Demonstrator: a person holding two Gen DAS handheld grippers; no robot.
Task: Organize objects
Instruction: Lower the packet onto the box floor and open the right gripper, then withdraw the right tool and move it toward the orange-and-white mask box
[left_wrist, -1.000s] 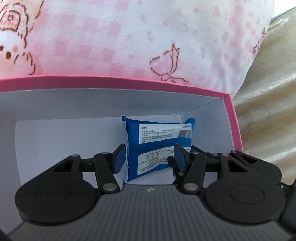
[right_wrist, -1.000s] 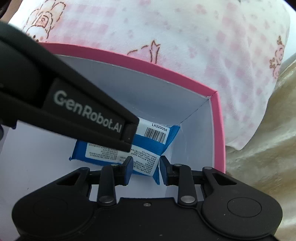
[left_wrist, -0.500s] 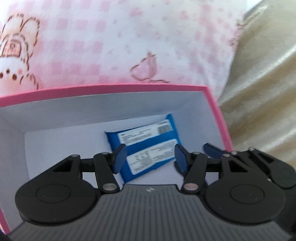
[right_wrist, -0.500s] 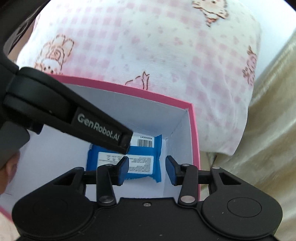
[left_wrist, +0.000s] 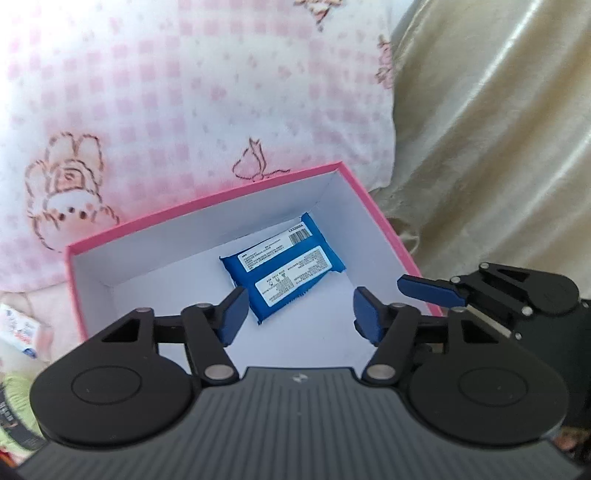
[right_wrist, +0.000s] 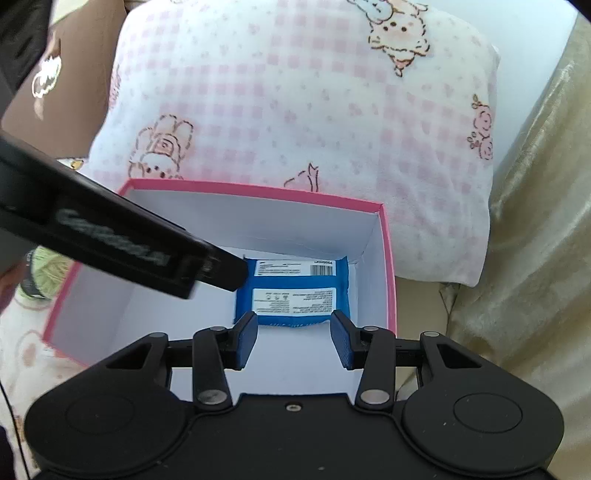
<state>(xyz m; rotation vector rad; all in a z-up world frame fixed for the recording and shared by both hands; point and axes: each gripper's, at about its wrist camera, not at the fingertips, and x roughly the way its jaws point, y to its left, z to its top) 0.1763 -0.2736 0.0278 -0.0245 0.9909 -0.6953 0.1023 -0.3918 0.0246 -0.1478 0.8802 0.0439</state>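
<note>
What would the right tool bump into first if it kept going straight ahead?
Probably the blue packet, lying on the floor of the pink box. The right tool is open and points down into the box right at it, with nothing visible between. Depth is hard to judge here.

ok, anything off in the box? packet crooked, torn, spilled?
Nothing stands out. The blue packet lies flat, label side up, intact, near the pink box's far right corner. Both tools, left and right, are open and empty.
</note>
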